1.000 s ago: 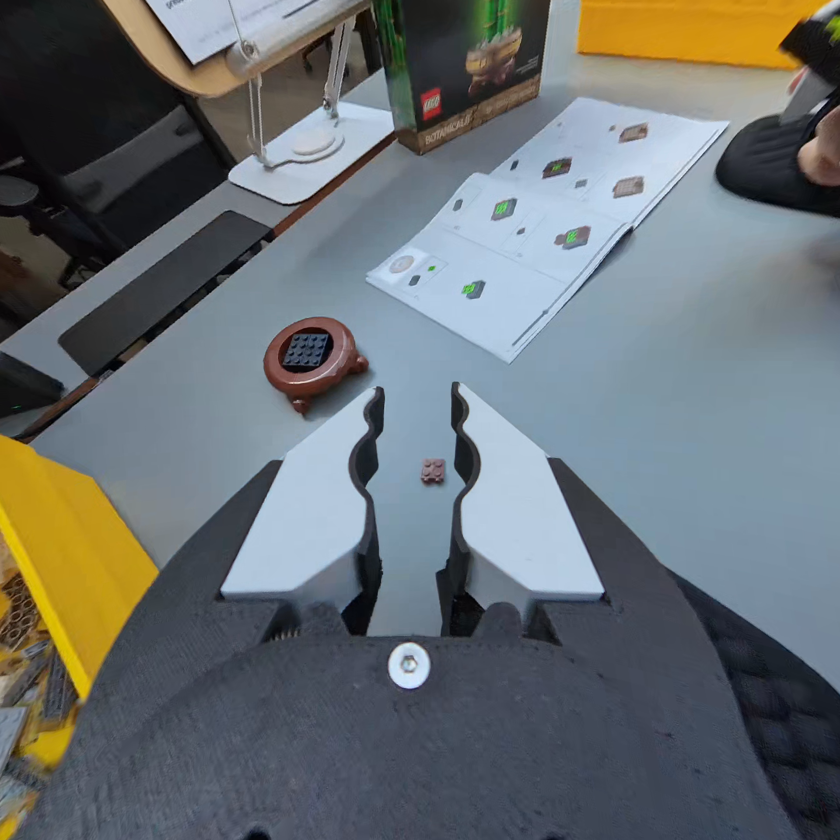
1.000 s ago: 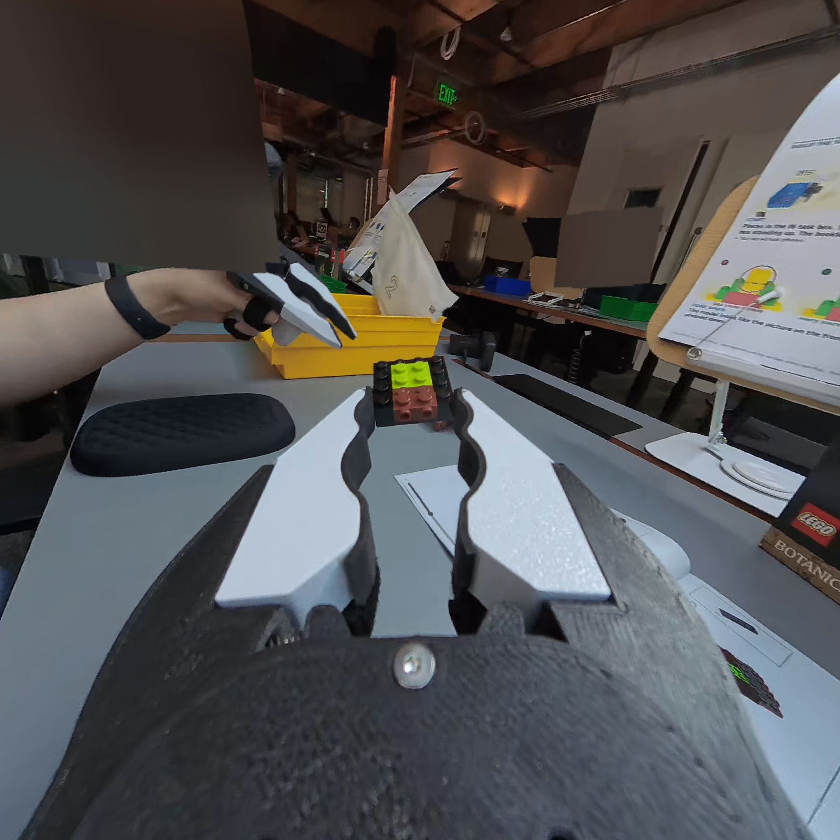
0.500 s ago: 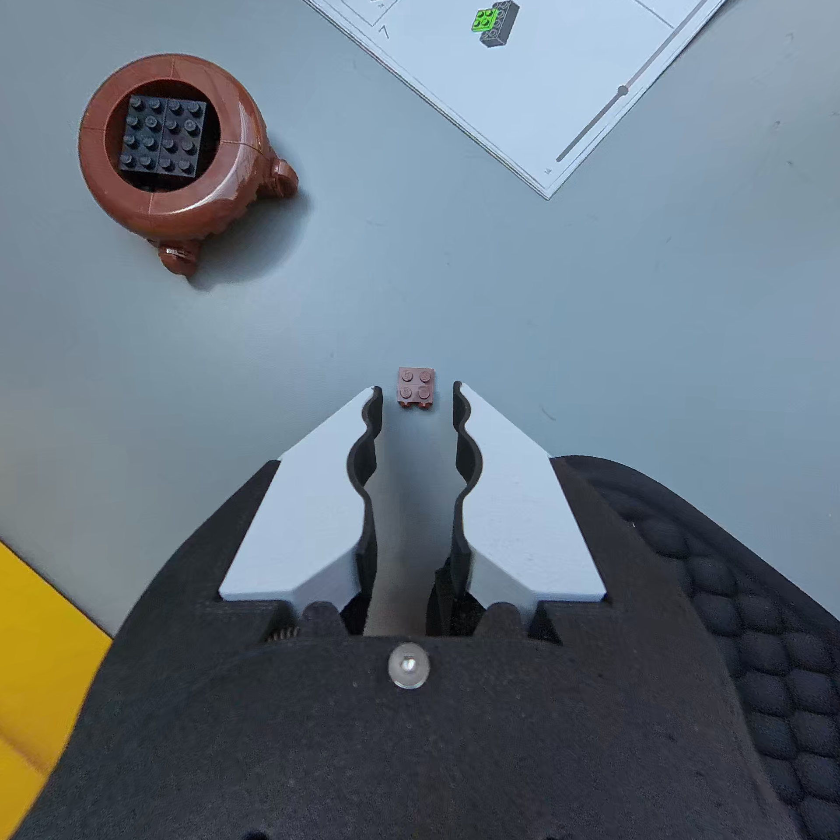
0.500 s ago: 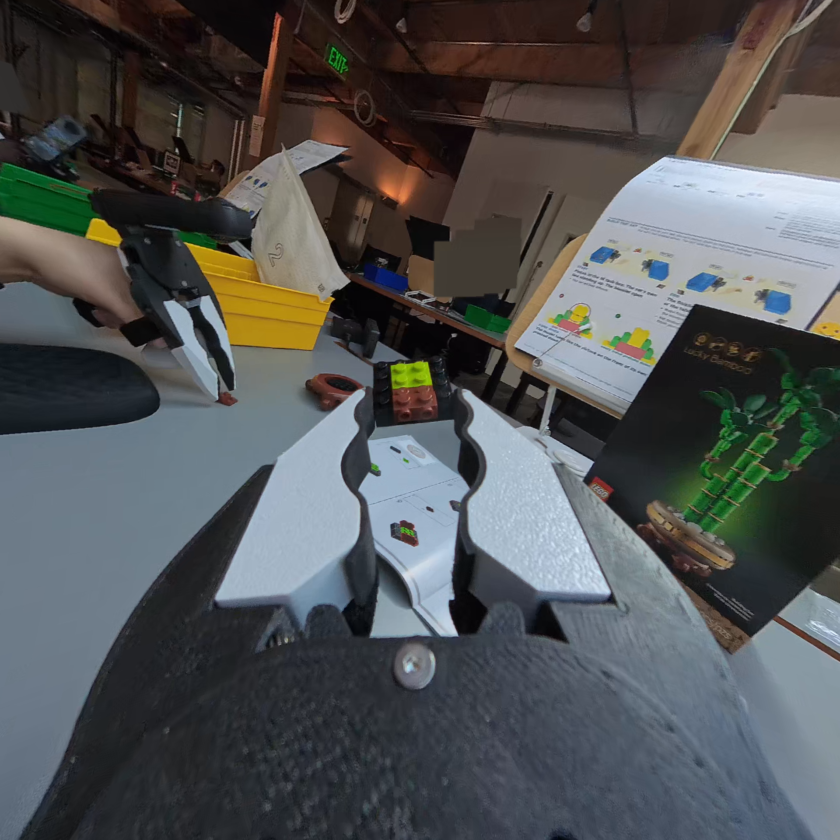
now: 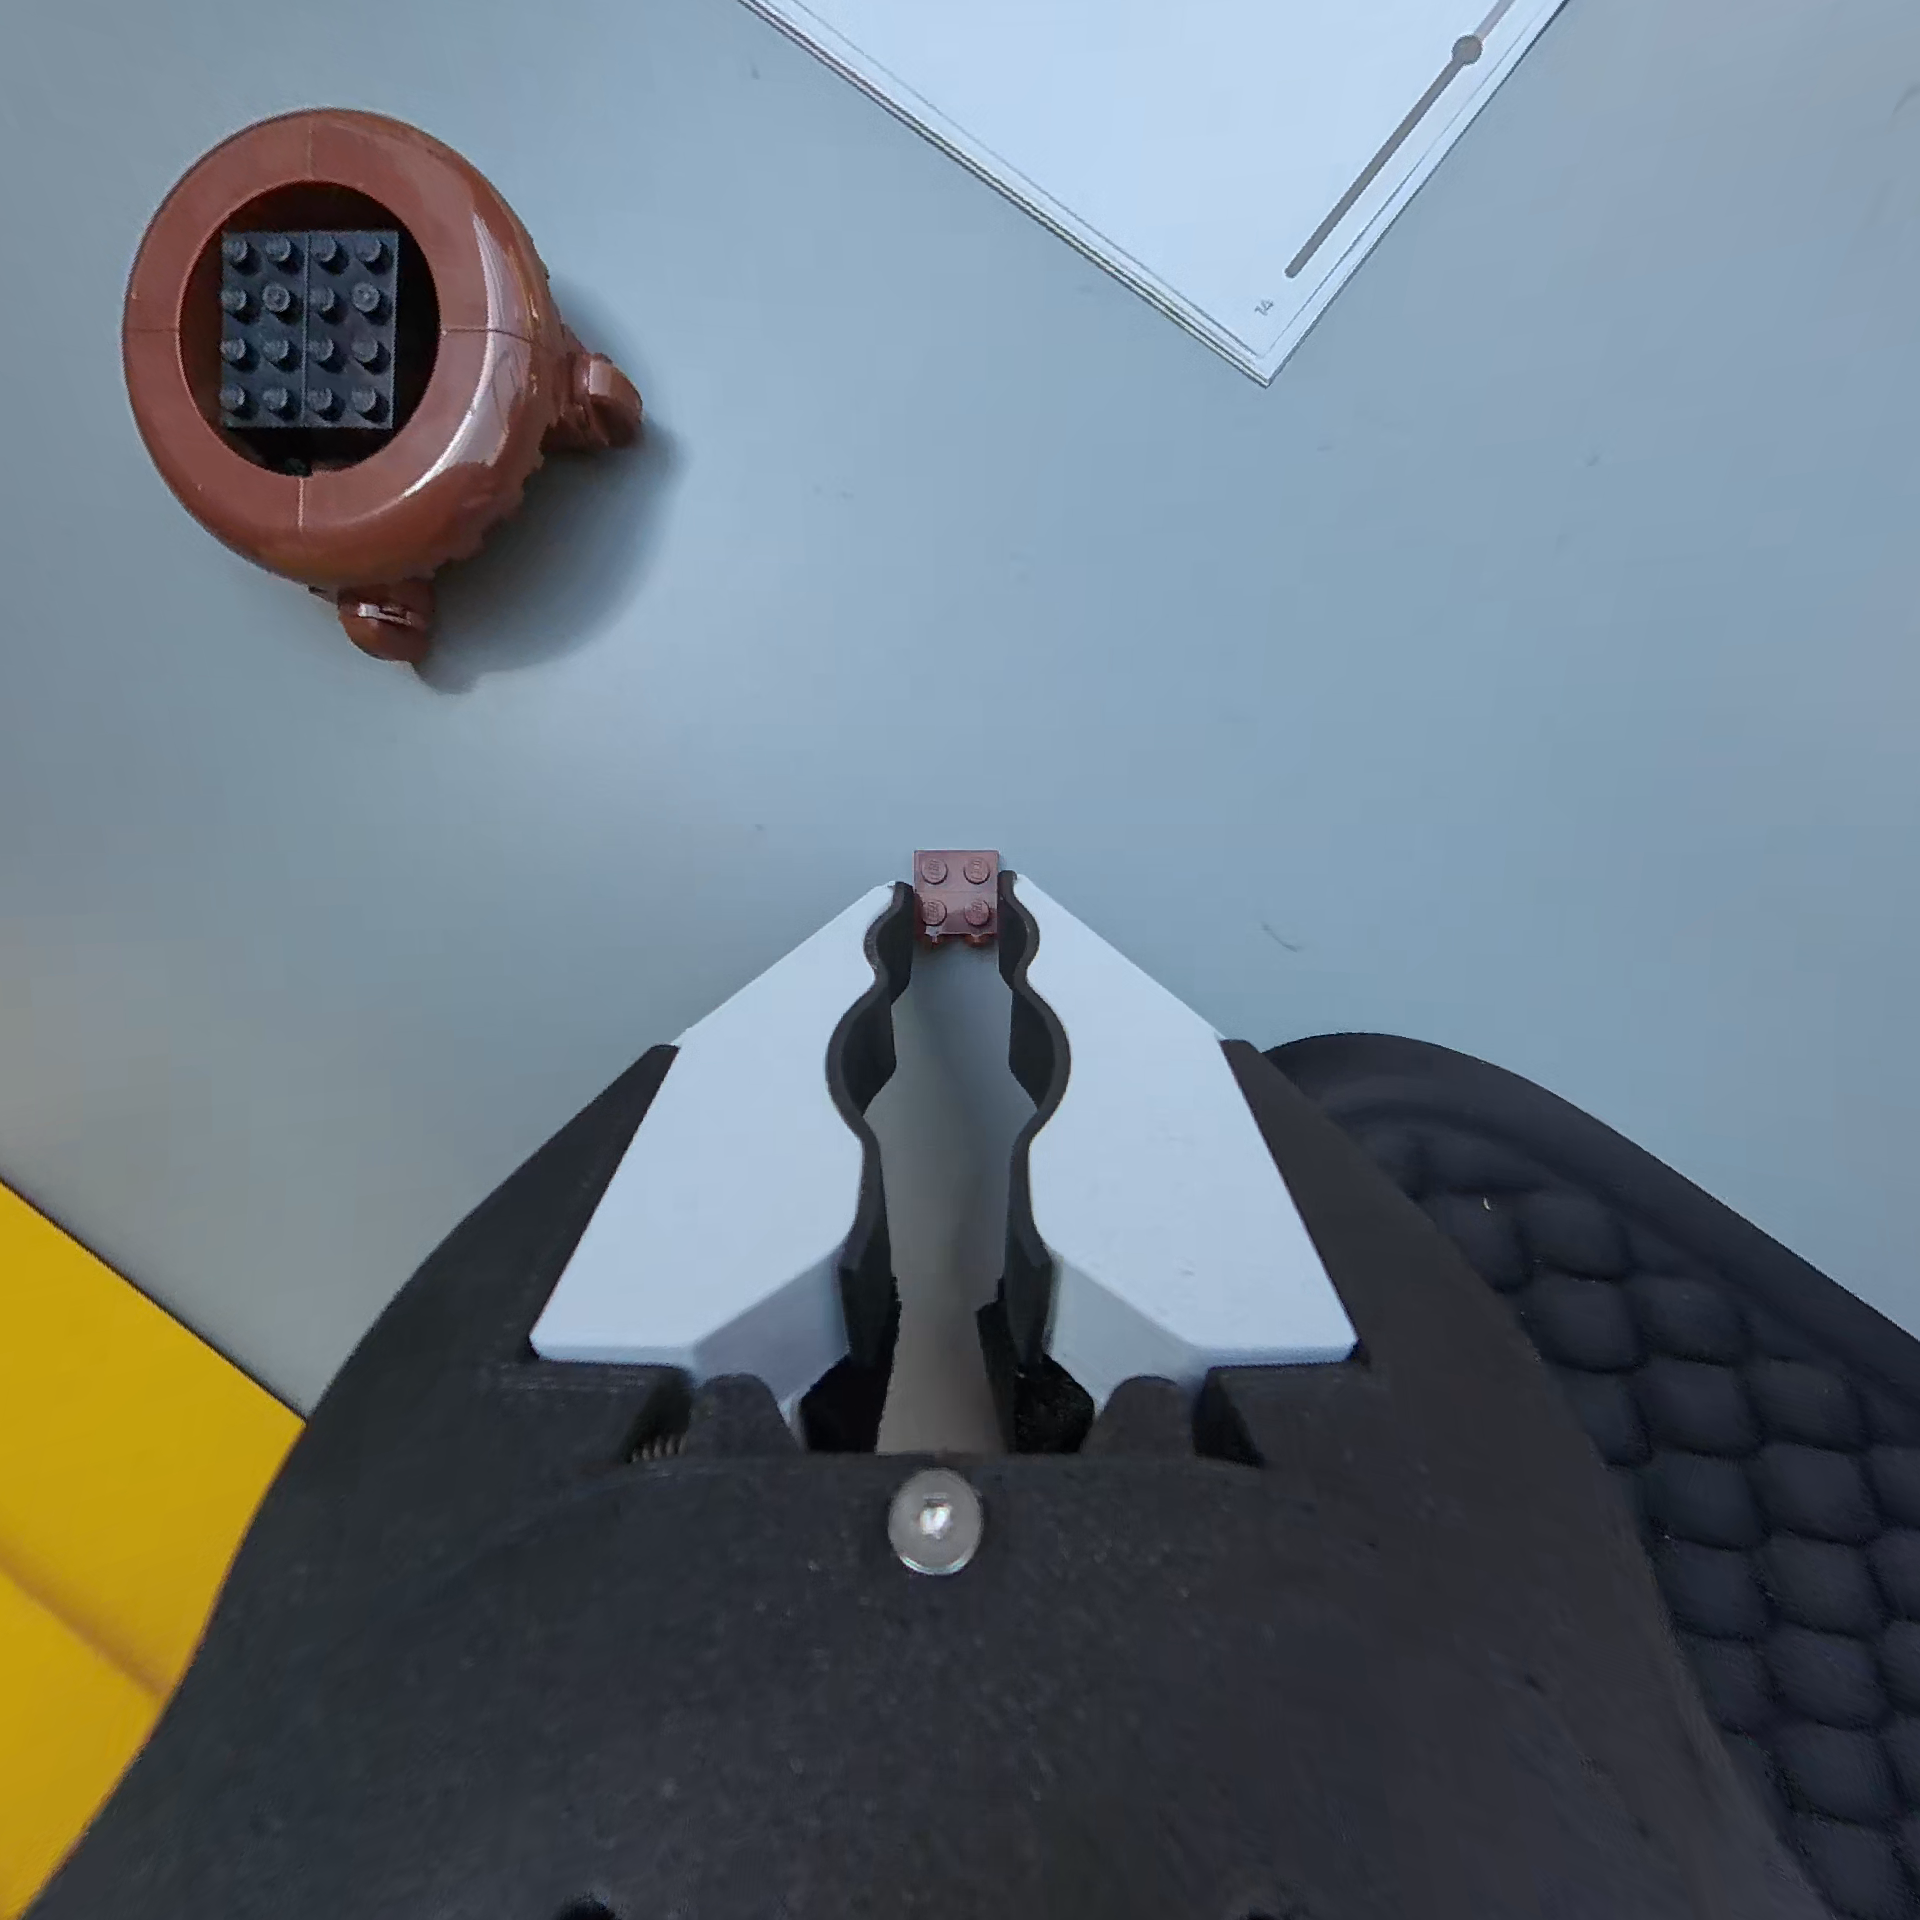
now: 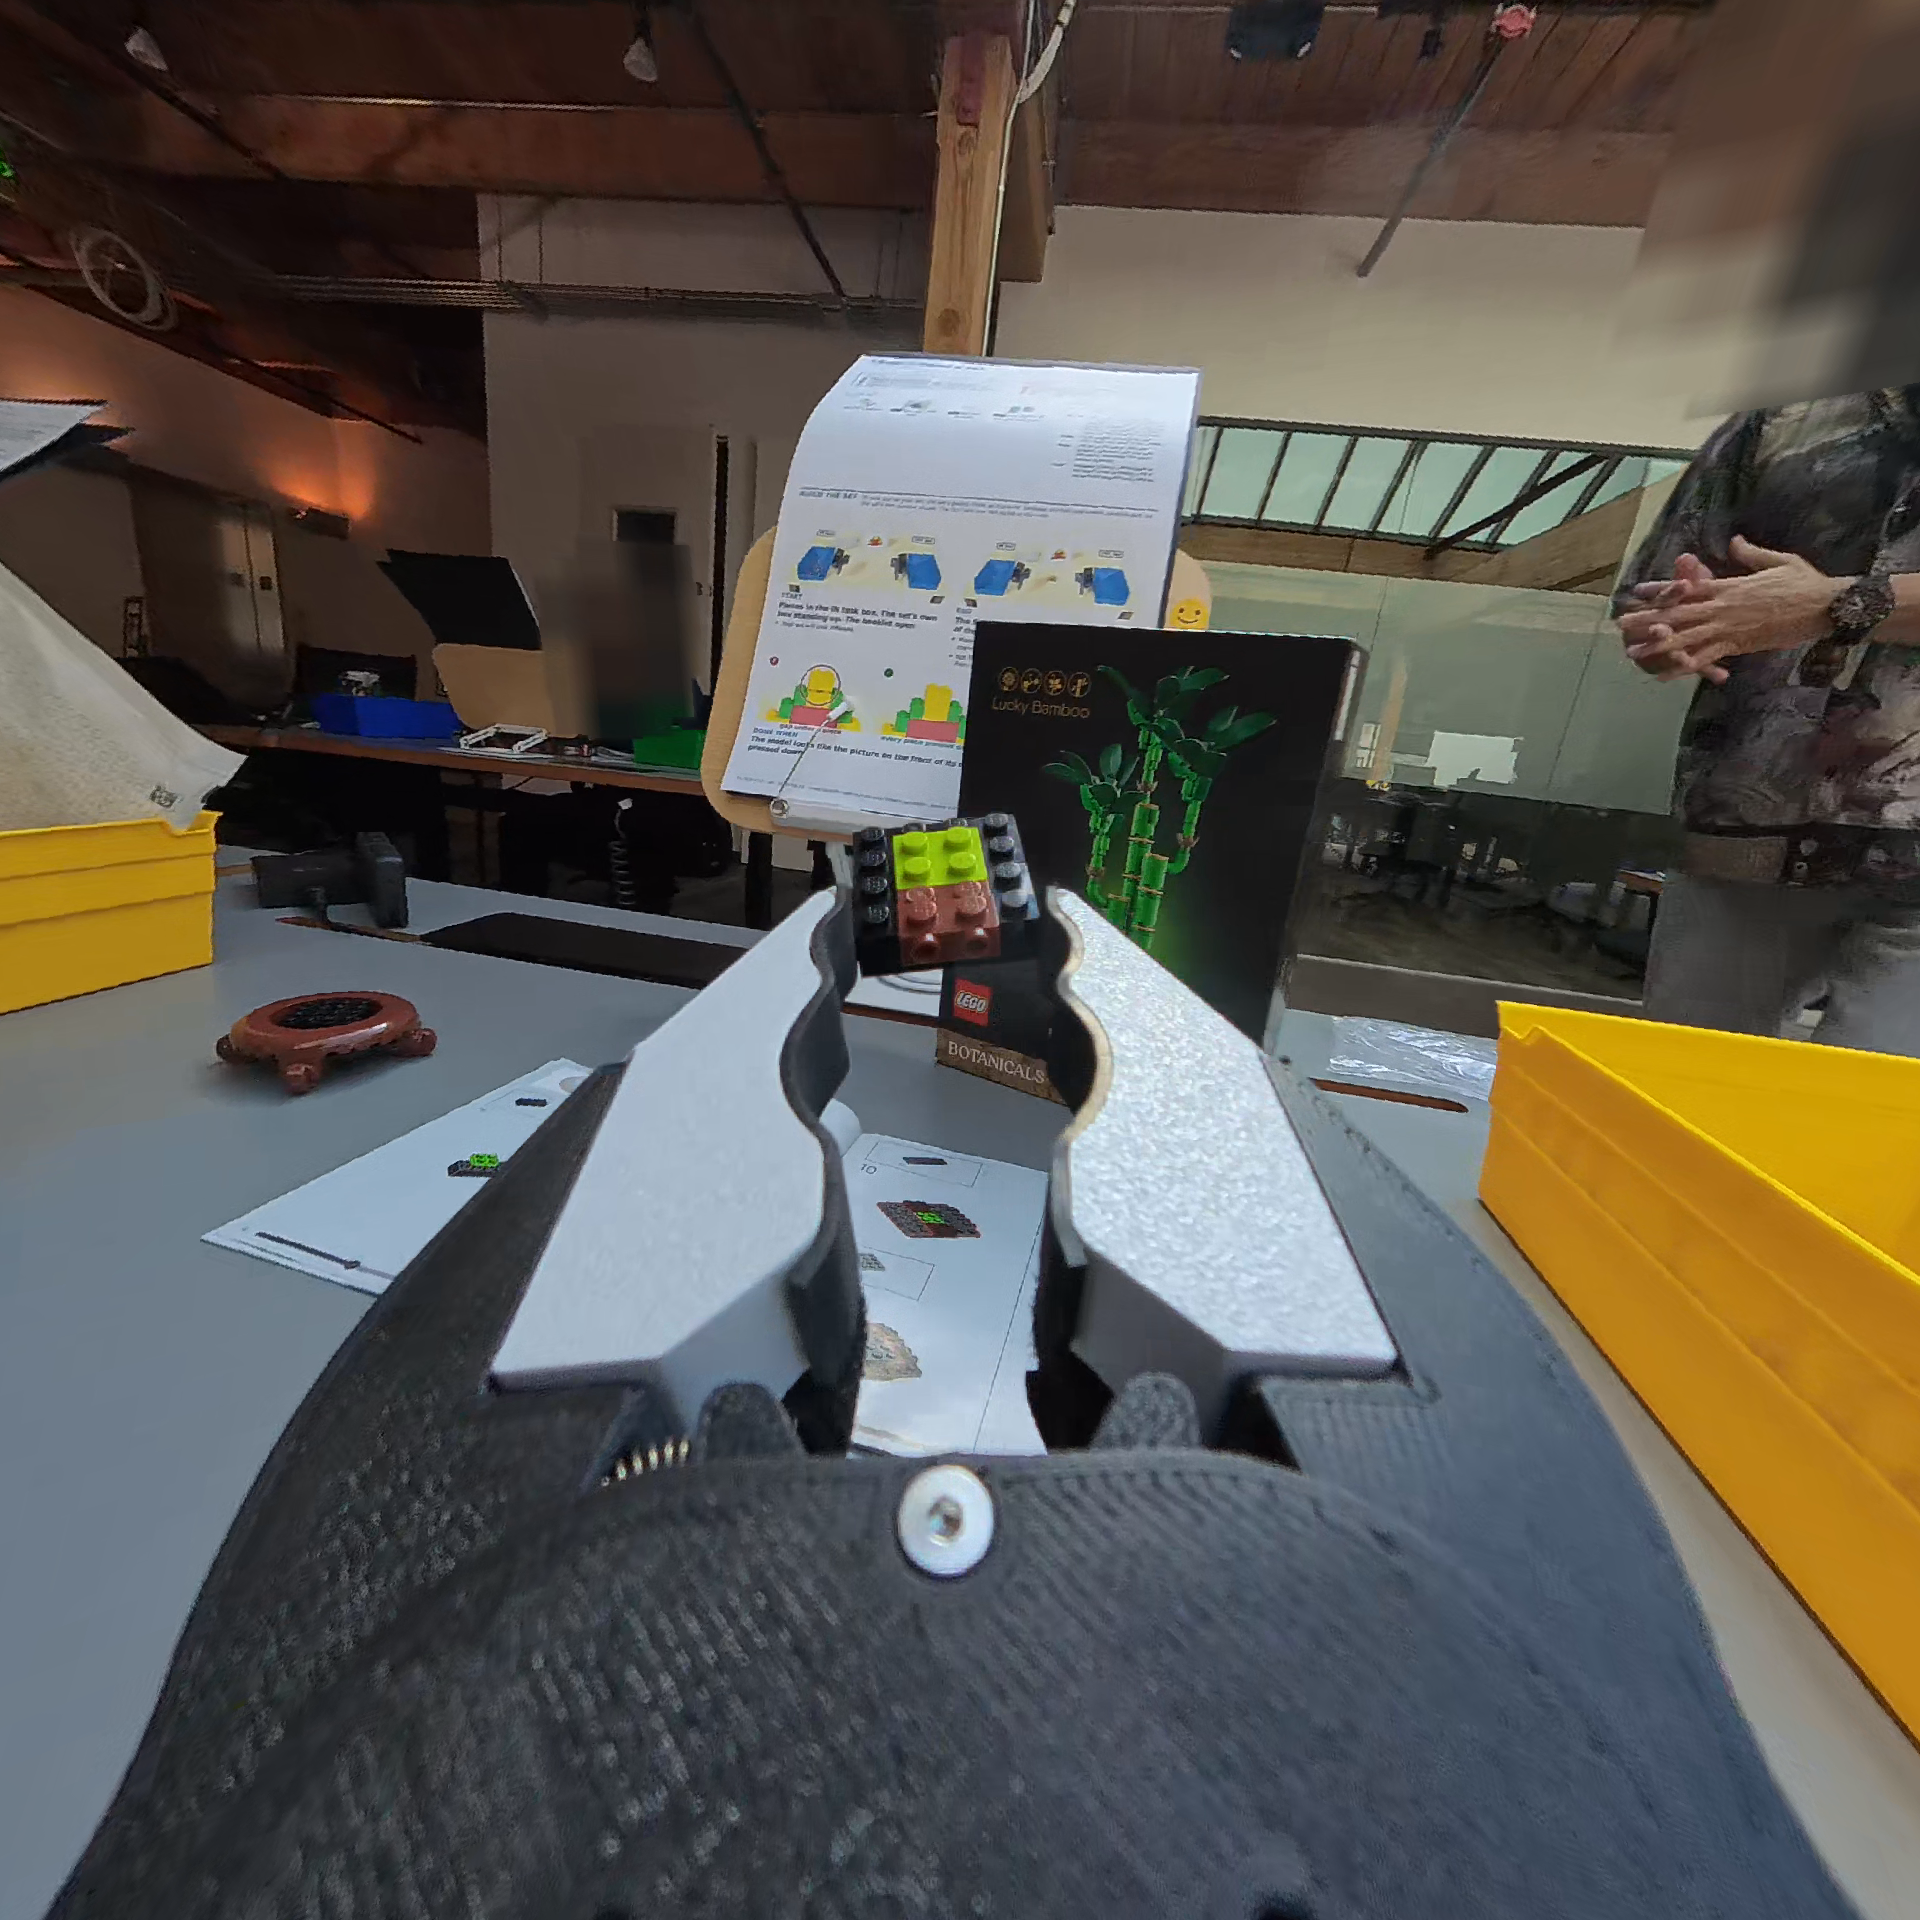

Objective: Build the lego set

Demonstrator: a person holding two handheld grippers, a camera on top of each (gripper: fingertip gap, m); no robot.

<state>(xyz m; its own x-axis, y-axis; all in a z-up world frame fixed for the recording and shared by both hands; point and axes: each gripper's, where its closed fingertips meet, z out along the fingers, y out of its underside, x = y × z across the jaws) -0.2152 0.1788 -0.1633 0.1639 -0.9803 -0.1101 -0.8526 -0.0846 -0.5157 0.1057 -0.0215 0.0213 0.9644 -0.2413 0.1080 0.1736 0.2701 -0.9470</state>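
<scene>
Jaws around brown plate (image 5: 958, 896); black assembly (image 6: 943, 891)

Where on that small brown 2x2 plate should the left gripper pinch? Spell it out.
Grip the small brown plate by its two opposite side walls, coming straight down from above. It lies flat, studs up, on the grey table, so only the thin vertical edges offer parallel faces. The left gripper already has its fingertips against those sides; keep the pinch low and centred, probably, so it does not tip.
</scene>
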